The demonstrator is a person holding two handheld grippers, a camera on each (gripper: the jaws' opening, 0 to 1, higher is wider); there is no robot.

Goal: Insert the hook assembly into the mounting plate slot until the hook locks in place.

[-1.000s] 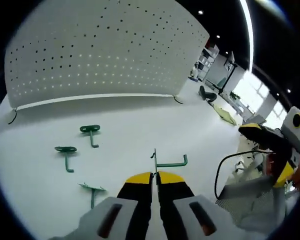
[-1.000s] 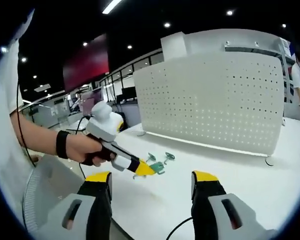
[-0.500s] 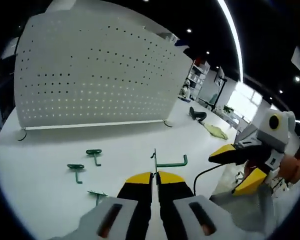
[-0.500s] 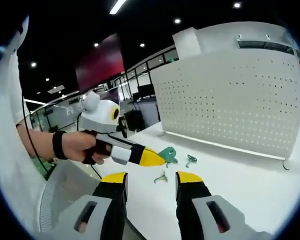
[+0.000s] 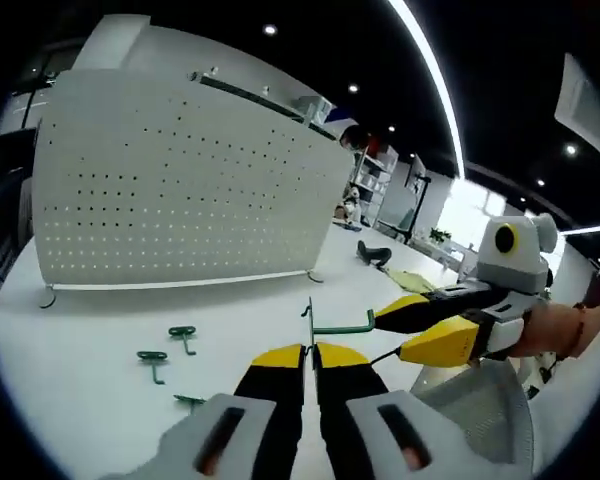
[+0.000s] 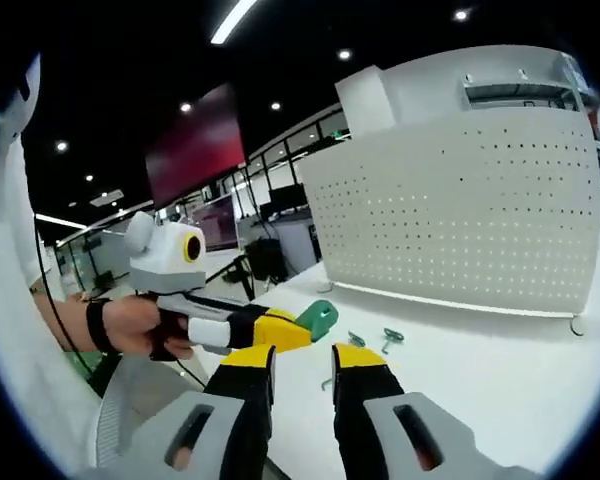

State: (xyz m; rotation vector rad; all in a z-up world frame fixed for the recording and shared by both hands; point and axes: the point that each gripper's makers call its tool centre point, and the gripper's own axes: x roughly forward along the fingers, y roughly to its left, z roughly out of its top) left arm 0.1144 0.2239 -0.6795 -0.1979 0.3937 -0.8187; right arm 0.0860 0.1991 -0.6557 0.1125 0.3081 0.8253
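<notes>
I see sharp, evenly lit frames: ceiling strip light (image 5: pixel 430 80) and spot lamps (image 6: pixel 345 54) glare overhead, window (image 5: pixel 460 205) blown out, soft shadows, fisheye bending at edges.

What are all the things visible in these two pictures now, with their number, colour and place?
Pegboard panel: one, white with rows of small holes, upright at the far side of the table.
Table: one, white, under everything.
Held hook: one, green, clamped in the left gripper, raised above the table.
Loose hooks: three, green, lying on the table before the panel.
Left gripper: one, yellow-tipped, jaws shut on the held hook.
Right gripper: one, yellow-tipped, jaws slightly apart, close to the held hook.
Person's hand: one, with a black wrist strap, holding the left gripper.
</notes>
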